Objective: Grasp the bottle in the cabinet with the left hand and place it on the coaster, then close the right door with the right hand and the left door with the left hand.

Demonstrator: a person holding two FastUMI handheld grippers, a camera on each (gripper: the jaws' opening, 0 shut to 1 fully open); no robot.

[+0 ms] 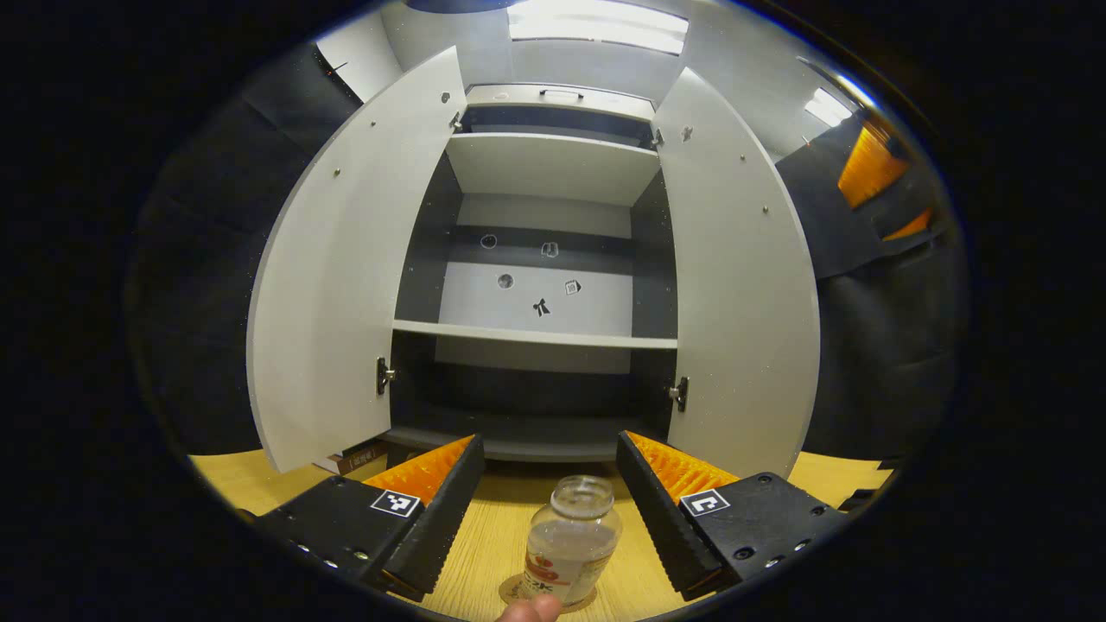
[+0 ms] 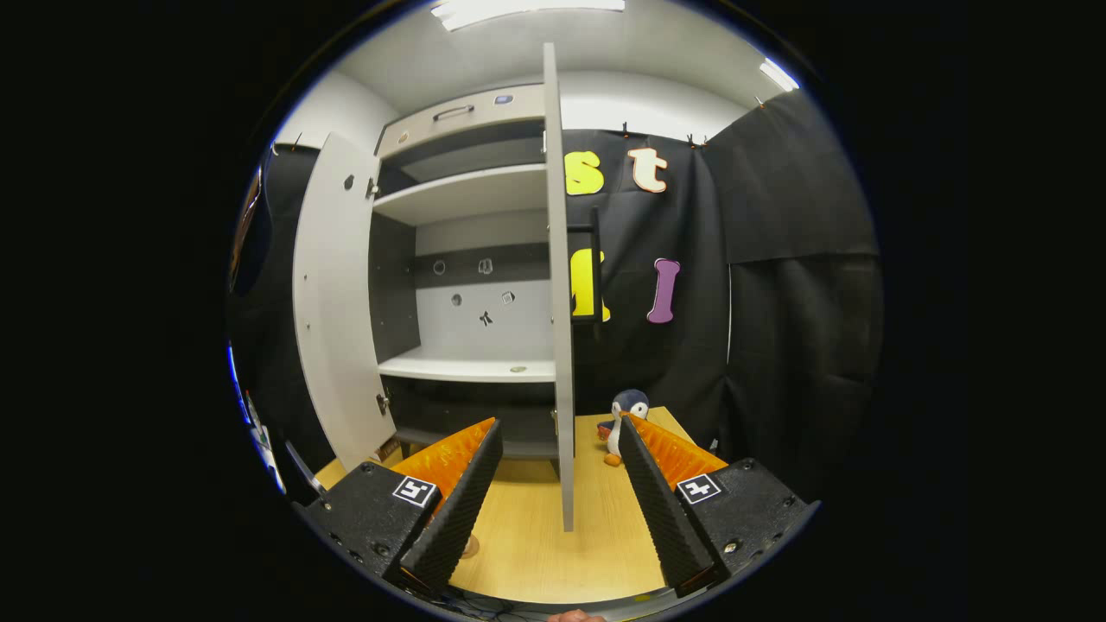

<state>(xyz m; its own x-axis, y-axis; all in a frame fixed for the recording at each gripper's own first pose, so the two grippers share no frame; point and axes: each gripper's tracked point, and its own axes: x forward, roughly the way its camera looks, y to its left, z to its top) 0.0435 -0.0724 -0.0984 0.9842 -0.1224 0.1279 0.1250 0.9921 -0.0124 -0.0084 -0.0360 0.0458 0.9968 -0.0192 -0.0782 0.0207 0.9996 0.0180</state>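
In the left gripper view a clear bottle [image 1: 571, 540] with a red label stands upright on a round coaster [image 1: 511, 593] on the wooden table. My left gripper [image 1: 547, 505] is open, its fingers wide on either side of the bottle and not touching it. The grey cabinet [image 1: 536, 333] stands ahead with its left door [image 1: 346, 276] and right door [image 1: 743, 285] both swung open. In the right gripper view my right gripper [image 2: 553, 497] is open, and the right door [image 2: 560, 294] shows edge-on, its lower edge between the fingers, untouched.
A penguin plush toy [image 2: 624, 423] sits on the wooden table [image 2: 553, 553] right of the right door. Books [image 1: 354, 456] lie under the left door's lower corner. A fingertip [image 1: 531, 609] shows at the bottom of the left gripper view. Black cloth walls surround the table.
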